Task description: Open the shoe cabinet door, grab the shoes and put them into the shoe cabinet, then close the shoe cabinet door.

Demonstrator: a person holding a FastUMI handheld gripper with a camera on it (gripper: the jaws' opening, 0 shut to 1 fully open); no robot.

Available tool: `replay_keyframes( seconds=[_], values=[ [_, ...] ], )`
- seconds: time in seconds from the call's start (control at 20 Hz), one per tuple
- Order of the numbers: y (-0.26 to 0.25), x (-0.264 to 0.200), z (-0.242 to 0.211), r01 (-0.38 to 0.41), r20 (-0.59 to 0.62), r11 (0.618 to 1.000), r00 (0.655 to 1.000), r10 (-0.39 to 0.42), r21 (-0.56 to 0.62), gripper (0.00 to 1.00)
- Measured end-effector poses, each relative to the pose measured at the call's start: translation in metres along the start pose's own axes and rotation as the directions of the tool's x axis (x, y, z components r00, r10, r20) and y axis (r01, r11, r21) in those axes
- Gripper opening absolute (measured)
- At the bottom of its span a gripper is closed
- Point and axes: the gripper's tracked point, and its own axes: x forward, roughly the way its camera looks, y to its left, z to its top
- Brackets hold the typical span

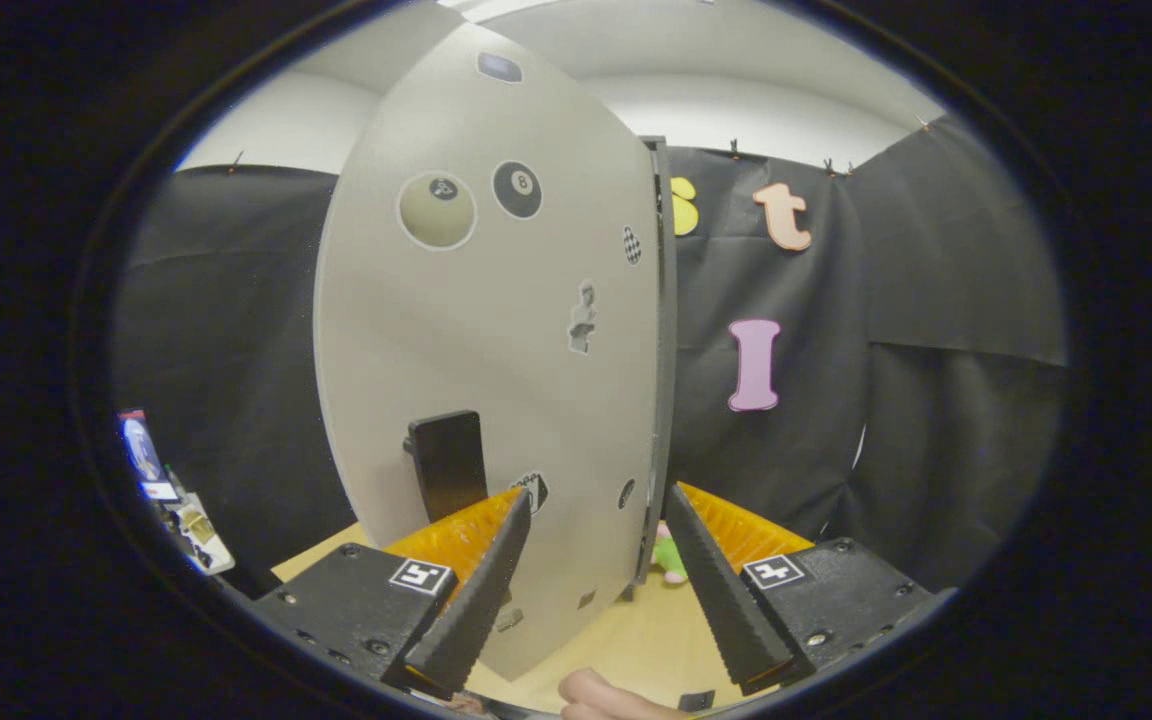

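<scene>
Two jaws spread wide, gripper (598, 510) empty, flanking edge of grey door (486, 330) with black handle (448, 462), above tabletop (626, 640).

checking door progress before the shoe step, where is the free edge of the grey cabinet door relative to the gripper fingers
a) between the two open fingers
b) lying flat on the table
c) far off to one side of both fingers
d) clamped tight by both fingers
a: the door stands upright, its free edge running down into the gap of the open gripper, with neither finger pressing on it.
</scene>
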Motion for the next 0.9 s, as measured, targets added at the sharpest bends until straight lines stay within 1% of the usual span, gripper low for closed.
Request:
replay_keyframes(
  seconds=[0.2,0.5,0.55,0.65,0.75,0.85,0.9],
  values=[
    [0.046,0.024,-0.010,0.012,-0.025,1.000,1.000,-0.011,0.028,0.92],
    [0.116,0.088,-0.009,0.019,-0.027,0.996,1.000,-0.017,0.089,0.93],
    [0.122,0.096,-0.011,0.037,-0.036,0.995,0.999,-0.034,0.089,0.93],
    [0.136,0.100,-0.016,0.044,-0.052,0.996,0.998,-0.040,0.078,0.94],
    [0.140,0.098,-0.016,0.047,-0.026,0.994,0.999,-0.044,0.101,0.94],
    [0.136,0.084,-0.021,0.044,0.002,0.991,0.999,-0.045,0.123,0.94],
    [0.137,0.073,-0.022,0.026,0.024,0.990,0.999,-0.030,0.138,0.95]
  ],
)
